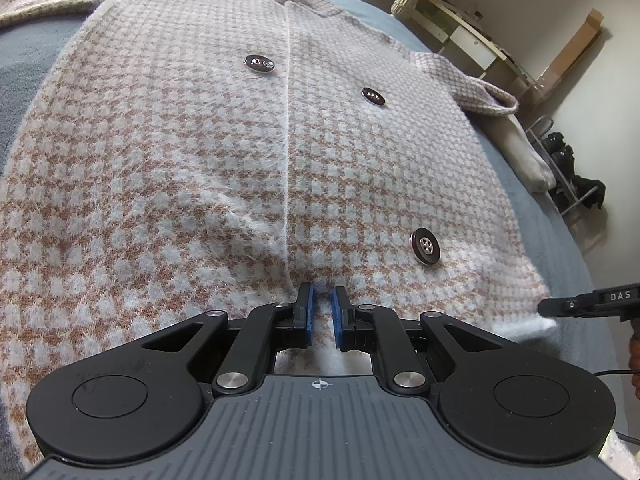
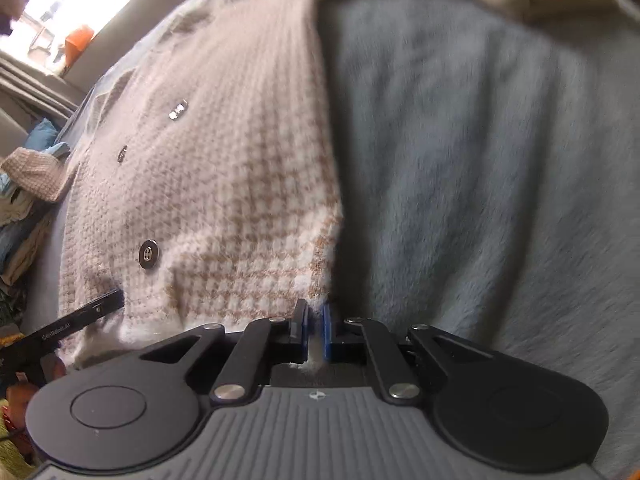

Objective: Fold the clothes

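Note:
A pink, tan and white houndstooth knit cardigan (image 1: 200,152) with dark round buttons (image 1: 425,246) lies spread flat on a blue-grey blanket (image 1: 24,76). My left gripper (image 1: 321,300) is shut on the cardigan's bottom hem near the centre placket. The right gripper's finger (image 1: 576,306) shows at the hem's right corner. In the right wrist view the cardigan (image 2: 224,184) fills the left half. My right gripper (image 2: 316,314) is shut on the hem's corner at the garment's side edge. The left gripper's finger (image 2: 86,314) shows at lower left on the hem.
The blanket (image 2: 480,160) extends to the right of the cardigan. A white pillow (image 1: 528,160) lies at the bed's far right edge. A shelf (image 1: 468,32) and a shoe rack (image 1: 572,176) stand by the wall. Piled clothes (image 2: 24,208) lie left of the bed.

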{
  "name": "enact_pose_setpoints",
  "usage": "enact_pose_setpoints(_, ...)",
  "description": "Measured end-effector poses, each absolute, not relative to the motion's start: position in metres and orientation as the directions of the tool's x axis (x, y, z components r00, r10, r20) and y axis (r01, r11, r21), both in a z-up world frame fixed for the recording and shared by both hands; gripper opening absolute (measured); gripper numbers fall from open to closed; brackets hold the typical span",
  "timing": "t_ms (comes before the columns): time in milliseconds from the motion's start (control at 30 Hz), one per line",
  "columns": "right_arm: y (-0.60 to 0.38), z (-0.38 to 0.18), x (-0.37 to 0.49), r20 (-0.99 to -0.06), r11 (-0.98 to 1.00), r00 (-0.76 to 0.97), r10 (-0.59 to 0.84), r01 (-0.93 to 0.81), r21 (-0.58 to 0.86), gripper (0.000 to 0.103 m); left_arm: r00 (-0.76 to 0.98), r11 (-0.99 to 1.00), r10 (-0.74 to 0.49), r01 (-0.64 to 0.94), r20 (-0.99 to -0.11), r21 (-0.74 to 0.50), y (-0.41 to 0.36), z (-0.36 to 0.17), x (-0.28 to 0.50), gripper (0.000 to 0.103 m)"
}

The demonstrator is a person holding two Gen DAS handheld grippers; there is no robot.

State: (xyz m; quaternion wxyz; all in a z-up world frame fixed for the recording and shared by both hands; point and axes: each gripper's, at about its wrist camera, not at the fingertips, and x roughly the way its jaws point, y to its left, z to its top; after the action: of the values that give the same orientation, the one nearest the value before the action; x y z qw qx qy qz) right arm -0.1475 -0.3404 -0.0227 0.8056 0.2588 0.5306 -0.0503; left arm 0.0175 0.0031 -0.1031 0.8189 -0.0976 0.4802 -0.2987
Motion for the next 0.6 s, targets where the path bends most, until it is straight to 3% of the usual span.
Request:
enact_pose_setpoints(233,-0.332,-0.033,-0.147,-0.914,0.909,0.393,0.100,0.337,0.245,0.004,0.355,0.803,-0.580,0.403,-0.733,-0.440,0.004,-0.101,0.014,0.011)
enact_pose_setpoints(400,-0.331,-0.040,-0.156,-0.950,0.951,0.309,-0.037,0.302,0.061,0.000,0.360,0.807,-0.568,0.418,-0.740,-0.416,0.002,-0.099,0.011,0.011)
enact_pose_setpoints(600,-0.330,0.000,-0.163,-0.905,0.957,0.424,-0.028,0.272,0.098,0.000,0.388,0.803,-0.568,0.454,-0.726,-0.386,0.002,-0.089,0.003,0.012)
